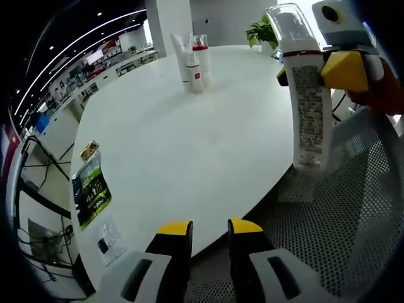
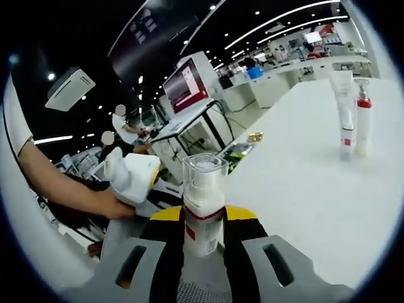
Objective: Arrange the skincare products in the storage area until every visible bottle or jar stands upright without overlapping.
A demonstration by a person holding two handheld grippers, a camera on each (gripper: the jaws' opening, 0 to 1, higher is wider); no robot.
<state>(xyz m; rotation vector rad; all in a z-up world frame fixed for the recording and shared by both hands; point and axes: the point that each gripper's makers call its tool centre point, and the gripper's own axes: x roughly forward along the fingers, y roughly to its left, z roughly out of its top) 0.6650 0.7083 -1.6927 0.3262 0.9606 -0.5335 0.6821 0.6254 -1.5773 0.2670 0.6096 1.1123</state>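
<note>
— Position of product under transfer?
— White pump bottle [image 2: 203,208] with clear cap and red band, lifted off the white bench [image 1: 189,145], upright, off the bench's near edge above a mesh chair seat [image 1: 334,233]. Label side facing the left gripper view.

— Reason for that hold?
— Judged: gripped at mid-body and kept vertical so it can go down standing, without tipping. Carried toward the standing group, probably.

— Standing group?
— White tube [image 1: 184,58] and red-capped bottle [image 1: 199,63] at the far side of the bench, both upright, just beside each other; touching or apart, not discernible. Well apart from the carried bottle.

— Right tongs [image 2: 203,222]?
— Pinching the pump bottle, yellow-tipped jaws pressed on either side of its body. Same tongs seen from the left gripper view at upper right.

— Left tongs [image 1: 208,230]?
— Parted by a narrow gap, nothing between the jaws, touching nothing. Hovering over the bench's near edge.

— Other items?
— Green sachet [image 1: 90,186] and a small clear packet [image 1: 108,240] lying flat near the bench's left edge. Not bottles; contents illegible.

— Remaining risk?
— Judged: tall narrow bottle, prone to toppling on release; crowding the pair could knock them.
</note>
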